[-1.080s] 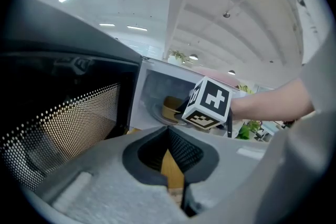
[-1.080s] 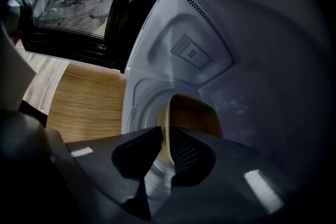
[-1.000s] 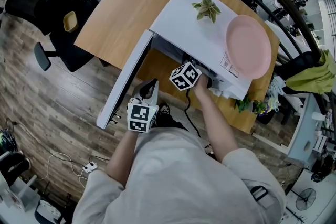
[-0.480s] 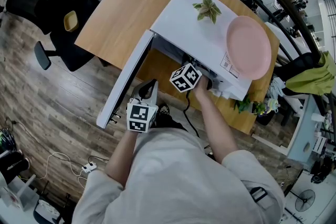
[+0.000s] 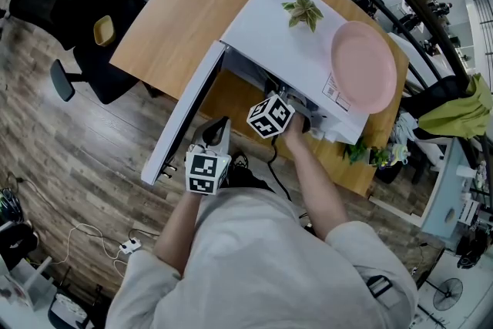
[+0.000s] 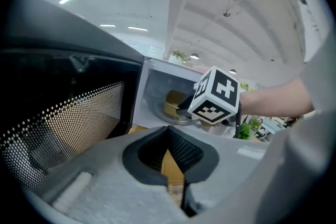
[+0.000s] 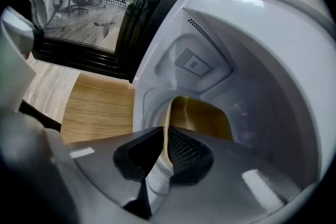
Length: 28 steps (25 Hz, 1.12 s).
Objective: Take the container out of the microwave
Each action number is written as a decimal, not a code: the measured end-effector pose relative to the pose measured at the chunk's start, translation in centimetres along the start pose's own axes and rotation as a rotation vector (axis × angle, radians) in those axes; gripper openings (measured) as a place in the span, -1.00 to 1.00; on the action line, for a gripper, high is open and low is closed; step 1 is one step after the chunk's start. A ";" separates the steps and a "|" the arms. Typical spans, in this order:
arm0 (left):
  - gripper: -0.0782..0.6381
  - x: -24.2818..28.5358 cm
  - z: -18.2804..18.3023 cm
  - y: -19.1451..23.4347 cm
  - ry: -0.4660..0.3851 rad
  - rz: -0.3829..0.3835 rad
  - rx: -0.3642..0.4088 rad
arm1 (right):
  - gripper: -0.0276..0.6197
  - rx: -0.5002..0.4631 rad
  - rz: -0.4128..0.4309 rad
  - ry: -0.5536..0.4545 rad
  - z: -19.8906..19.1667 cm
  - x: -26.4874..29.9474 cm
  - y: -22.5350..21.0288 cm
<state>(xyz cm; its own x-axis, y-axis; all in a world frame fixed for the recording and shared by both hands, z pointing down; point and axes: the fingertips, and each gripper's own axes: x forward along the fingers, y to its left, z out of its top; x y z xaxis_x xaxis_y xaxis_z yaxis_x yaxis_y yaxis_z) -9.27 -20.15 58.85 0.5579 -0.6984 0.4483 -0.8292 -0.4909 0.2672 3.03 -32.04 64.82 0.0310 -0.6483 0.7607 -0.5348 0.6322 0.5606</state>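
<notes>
Head view takes in a wooden table (image 5: pixel 177 11) carrying a white microwave (image 5: pixel 277 35) with its door (image 5: pixel 181 119) swung wide open. A pink plate (image 5: pixel 363 67) lies on the microwave's top. Beside the plate, a small printed label (image 5: pixel 335 94) is too small to read. A leafy sprig (image 5: pixel 304 11) also sits on that top.

Only the gripper views look into the microwave's cavity. A mustard-yellow container (image 7: pixel 205 118) with rounded corners and a thin rim stands there on the glass turntable (image 6: pixel 163 115).

The right gripper (image 7: pixel 164 136) reaches inside the microwave, its jaws pinching the container's near wall. The left gripper (image 6: pixel 170 149) hangs outside, beside the microwave's door, jaws pressed together on nothing.
</notes>
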 end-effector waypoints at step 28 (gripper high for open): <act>-0.77 -2.5 -1.2 -1.8 -0.017 0.049 -0.005 | -0.81 -0.008 -0.004 -0.077 0.6 -4.8 1.7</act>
<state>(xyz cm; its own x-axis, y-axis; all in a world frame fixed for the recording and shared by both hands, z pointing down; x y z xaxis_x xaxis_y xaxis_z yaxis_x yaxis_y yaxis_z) -9.23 -16.92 58.28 0.5171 -0.7304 0.4462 -0.8557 -0.4533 0.2496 1.48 -28.09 61.96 -0.0316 -0.6816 0.7311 -0.5280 0.6324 0.5668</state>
